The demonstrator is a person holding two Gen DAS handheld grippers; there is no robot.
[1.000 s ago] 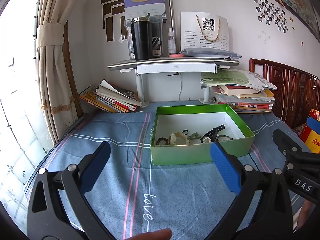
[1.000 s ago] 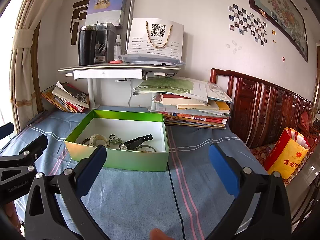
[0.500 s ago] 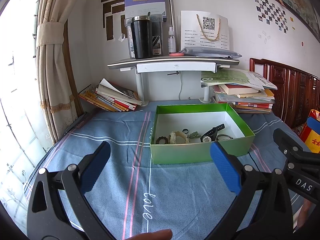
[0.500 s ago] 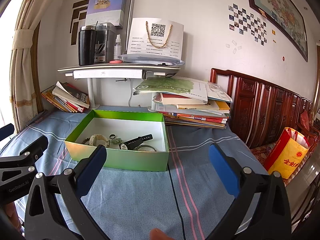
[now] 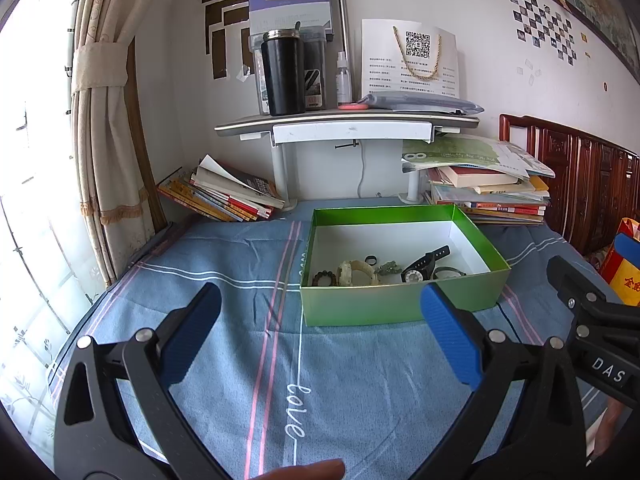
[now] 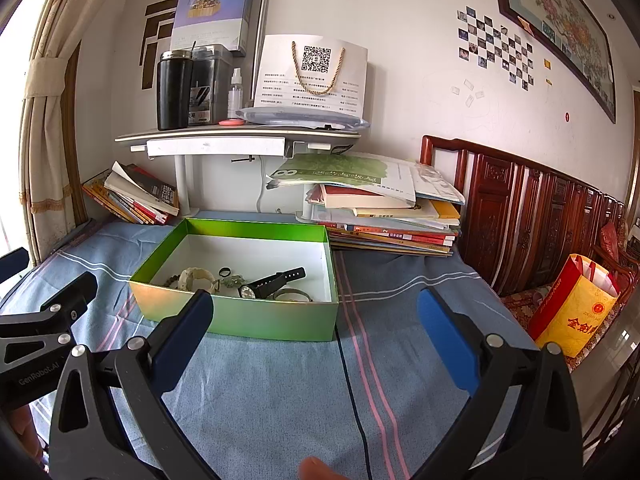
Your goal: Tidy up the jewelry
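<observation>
Both grippers spread, cloth [image 5: 360, 380] bare before box [image 5: 400, 304].

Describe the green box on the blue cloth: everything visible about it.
The green rectangular box is open-topped and looks like cardboard, with glossy green outer walls and rim and a white interior. It sits flat on the blue striped cloth, just in front of the stacked books. Inside, bunched along its near wall, lie a black wristwatch, a pale bangle, a dark bead bracelet and a small dark ring. Neither claw touches it.
</observation>
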